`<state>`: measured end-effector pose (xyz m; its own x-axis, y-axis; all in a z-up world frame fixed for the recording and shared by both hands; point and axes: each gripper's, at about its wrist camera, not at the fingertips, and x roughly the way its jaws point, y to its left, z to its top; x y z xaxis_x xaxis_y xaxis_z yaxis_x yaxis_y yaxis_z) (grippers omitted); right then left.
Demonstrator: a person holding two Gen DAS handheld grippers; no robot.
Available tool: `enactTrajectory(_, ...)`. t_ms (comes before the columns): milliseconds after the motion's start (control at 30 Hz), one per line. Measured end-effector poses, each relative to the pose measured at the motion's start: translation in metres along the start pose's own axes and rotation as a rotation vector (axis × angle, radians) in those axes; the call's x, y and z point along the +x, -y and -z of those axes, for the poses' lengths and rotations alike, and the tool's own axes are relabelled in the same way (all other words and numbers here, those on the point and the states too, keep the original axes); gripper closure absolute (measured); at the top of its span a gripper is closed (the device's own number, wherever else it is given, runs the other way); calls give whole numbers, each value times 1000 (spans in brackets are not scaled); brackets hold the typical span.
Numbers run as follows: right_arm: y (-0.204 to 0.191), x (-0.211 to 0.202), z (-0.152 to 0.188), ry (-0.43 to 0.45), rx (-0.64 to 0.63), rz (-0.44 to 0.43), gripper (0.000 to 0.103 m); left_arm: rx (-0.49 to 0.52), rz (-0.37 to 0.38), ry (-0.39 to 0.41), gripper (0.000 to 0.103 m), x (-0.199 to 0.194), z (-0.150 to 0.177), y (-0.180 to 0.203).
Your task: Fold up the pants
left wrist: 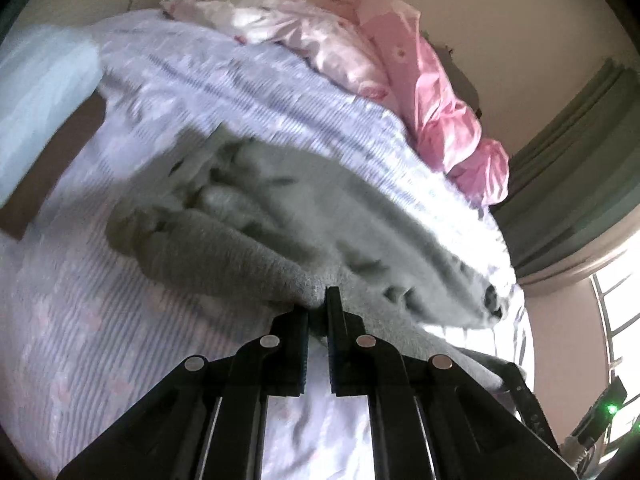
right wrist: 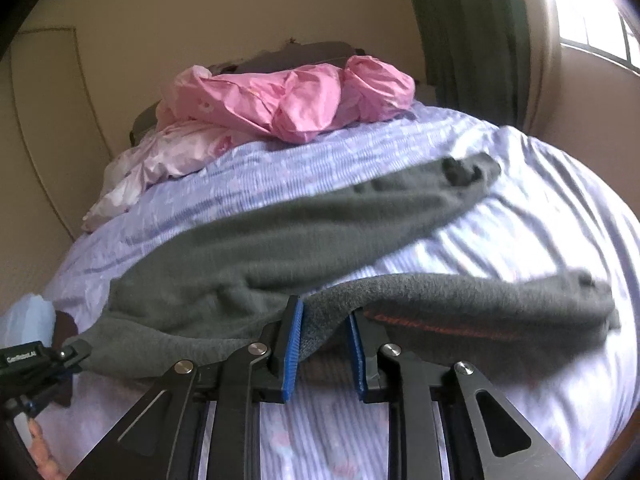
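Grey sweatpants [left wrist: 280, 208] lie across a bed with a lilac striped sheet [left wrist: 80, 320]. In the left wrist view my left gripper [left wrist: 318, 304] is shut on a bunched edge of the pants at their near side. In the right wrist view the pants [right wrist: 280, 240] spread out with two legs running to the right; the near leg carries orange lettering [right wrist: 432, 324]. My right gripper [right wrist: 324, 320] has its blue pads around the near leg's edge, with a wide gap between them filled by cloth. The left gripper shows at the lower left [right wrist: 48, 360].
A crumpled pink cloth [right wrist: 296, 100] and a pale pink one [right wrist: 168, 152] lie at the bed's head against the wall. A green curtain [right wrist: 464, 40] and a bright window [right wrist: 592, 12] are at the right. A light blue pillow [left wrist: 40, 100] lies at the left.
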<state>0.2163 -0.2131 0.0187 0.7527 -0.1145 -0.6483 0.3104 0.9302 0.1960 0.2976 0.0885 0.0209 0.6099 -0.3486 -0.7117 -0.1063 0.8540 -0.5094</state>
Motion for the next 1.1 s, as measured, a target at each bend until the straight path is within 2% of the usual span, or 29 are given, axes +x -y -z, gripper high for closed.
enactTrajectory(167,-16,17,-51,-39,-99,5,81,18,-22,19,94,5,-42,25)
enactTrajectory(333,-32,54,-96,-104,-191,4,81,67,-80,2,94,37,-85,47)
enactTrajectory(433,-40,87,-116,-165,-235,10,81,58,-91,7,94,58,-107,54)
enactTrajectory(500,-44,105,-125,-180,-247,21,81,68,-101,21,94,73,-119,59)
enactTrajectory(667,-50,158,-145,-220,-240,32,81,183,-174,20,93,127,-139,67)
enactTrajectory(733,-53,178,-148,-236,-249,32,81,186,-189,6,93,144,-143,63)
enactTrajectory(900,-52,226,-146,-306,-211,19,81,252,-239,-68,90,181,-145,56)
enactTrajectory(967,-54,240,-141,-328,-226,16,80,293,-267,-129,88,195,-145,56)
enactTrajectory(1000,-55,246,-138,-346,-232,15,80,302,-275,-153,86,199,-144,56)
enactTrajectory(1033,-54,253,-135,-367,-227,12,80,314,-289,-188,72,203,-144,56)
enactTrajectory(1067,-53,259,-132,-386,-213,5,78,323,-309,-213,48,206,-144,56)
enactTrajectory(1100,-51,263,-131,-399,-200,-2,77,325,-316,-221,37,204,-144,56)
